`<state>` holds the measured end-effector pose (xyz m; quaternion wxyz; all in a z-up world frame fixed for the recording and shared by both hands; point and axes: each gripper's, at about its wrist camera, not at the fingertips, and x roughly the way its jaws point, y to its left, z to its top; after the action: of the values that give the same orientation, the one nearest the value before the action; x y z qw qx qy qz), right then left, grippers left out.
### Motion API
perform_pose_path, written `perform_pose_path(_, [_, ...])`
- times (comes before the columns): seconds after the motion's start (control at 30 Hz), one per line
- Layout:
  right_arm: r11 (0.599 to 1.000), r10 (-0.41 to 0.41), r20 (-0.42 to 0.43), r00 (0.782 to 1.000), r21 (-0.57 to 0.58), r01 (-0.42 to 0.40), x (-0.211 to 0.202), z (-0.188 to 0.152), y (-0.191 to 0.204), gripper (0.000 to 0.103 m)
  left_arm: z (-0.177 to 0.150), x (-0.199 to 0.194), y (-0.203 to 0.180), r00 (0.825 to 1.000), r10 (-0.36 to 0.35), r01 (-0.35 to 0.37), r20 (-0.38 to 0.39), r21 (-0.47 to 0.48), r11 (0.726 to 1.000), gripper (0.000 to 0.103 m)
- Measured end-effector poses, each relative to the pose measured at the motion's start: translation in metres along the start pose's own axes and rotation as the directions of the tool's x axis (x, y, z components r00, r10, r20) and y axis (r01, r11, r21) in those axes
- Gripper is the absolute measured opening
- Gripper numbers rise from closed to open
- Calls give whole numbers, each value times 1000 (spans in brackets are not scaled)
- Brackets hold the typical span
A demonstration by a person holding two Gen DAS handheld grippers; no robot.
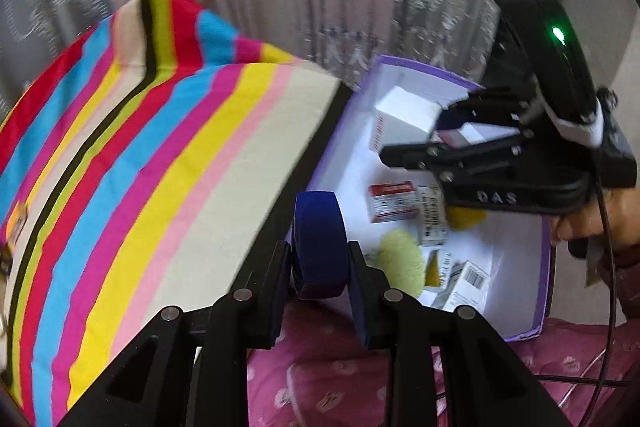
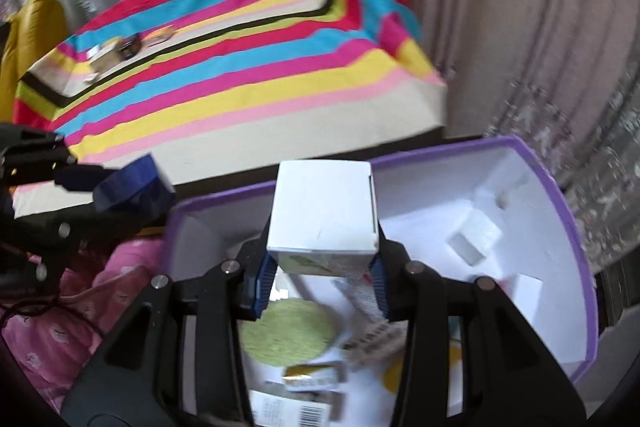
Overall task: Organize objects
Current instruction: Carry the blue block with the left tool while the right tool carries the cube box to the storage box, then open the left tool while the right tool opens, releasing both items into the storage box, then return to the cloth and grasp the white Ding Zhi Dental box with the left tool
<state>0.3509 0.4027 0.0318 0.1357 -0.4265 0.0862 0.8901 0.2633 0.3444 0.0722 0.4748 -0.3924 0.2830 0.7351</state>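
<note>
We have two grippers up here, one in each hand, and each has one thing clamped between its pads: the left gripper [image 1: 320, 263] is closed on a dark blue roll of tape [image 1: 318, 227], standing on edge between the fingers, and the right gripper [image 2: 320, 283] is closed on a white carton [image 2: 323, 209], its lower face printed in something greenish we can't read. Below both sits one purple-edged box [image 2: 560, 195] with a white inside, open-topped, right beside the table with its striped cloth [image 1: 160, 147]. In the box we count two round fuzzy pads, a pale green pad [image 1: 402, 261] and a yellow pad [image 1: 466, 219] half hidden behind the right gripper, plus a red-and-white packet [image 1: 390, 201], a barcoded packet [image 1: 468, 279] and a few more small cartons too blurred to count. The white carton hangs over the box's middle; the tape roll hangs at the box's left edge, over the seam with the table. At the far end of the cloth lie a few small things [image 2: 120, 53], too smeared to name. A pink patterned fabric [image 1: 340, 379] fills the bottom of the left view, cut off by the frame, and the hand [image 1: 588, 219] on the right gripper shows only in part.
</note>
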Motion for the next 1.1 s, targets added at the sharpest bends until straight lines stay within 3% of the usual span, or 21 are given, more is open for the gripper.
perform_pose_path(0.17, [996,-91,-8,996,25,91,-4,-3,-29,45,17,10,-31,999,-39,38,13,75,996,29])
perform_pose_path(0.43, [984,-168,-7,986,58,168,-10,-1,-55,45,31,14,-51,989,-128,121,68,102,987,30])
perform_pose_path(0.47, [983,-171,-5,985,73,171,-10,1,-57,46,30,13,-51,986,-147,138,79,100,985,37])
perform_pose_path(0.5, [981,-173,-4,985,91,172,-10,2,-59,57,29,14,-49,983,-163,156,82,92,984,56])
perform_pose_path(0.53, [978,-179,-4,984,105,178,-9,4,-60,77,28,16,-48,983,-163,156,79,82,984,68])
perform_pose_path(0.57, [976,-187,1,982,113,186,-9,6,-60,86,27,19,-45,986,-145,140,79,71,988,87])
perform_pose_path(0.6, [974,-198,13,980,120,195,-11,7,-58,93,24,19,-41,991,-104,100,87,56,993,89])
perform_pose_path(0.7, [982,-164,35,986,99,160,-12,15,-46,93,12,15,-19,995,-9,6,103,26,1000,89])
perform_pose_path(0.8, [992,-126,23,992,25,126,-1,32,-22,93,-6,6,22,987,99,-92,130,-54,994,89])
perform_pose_path(0.87, [995,-84,10,996,-59,85,10,46,8,93,-22,0,62,979,163,-144,120,-151,978,89])
perform_pose_path(0.97, [982,-5,-12,1000,-190,2,33,69,61,95,-56,-19,125,957,269,-224,110,-310,924,89])
perform_pose_path(1.07, [947,81,-52,995,-308,-93,62,90,113,96,-96,-33,189,922,381,-311,67,-458,833,90])
perform_pose_path(1.1, [929,102,-69,992,-351,-119,77,100,137,96,-112,-37,211,905,423,-351,34,-503,790,90])
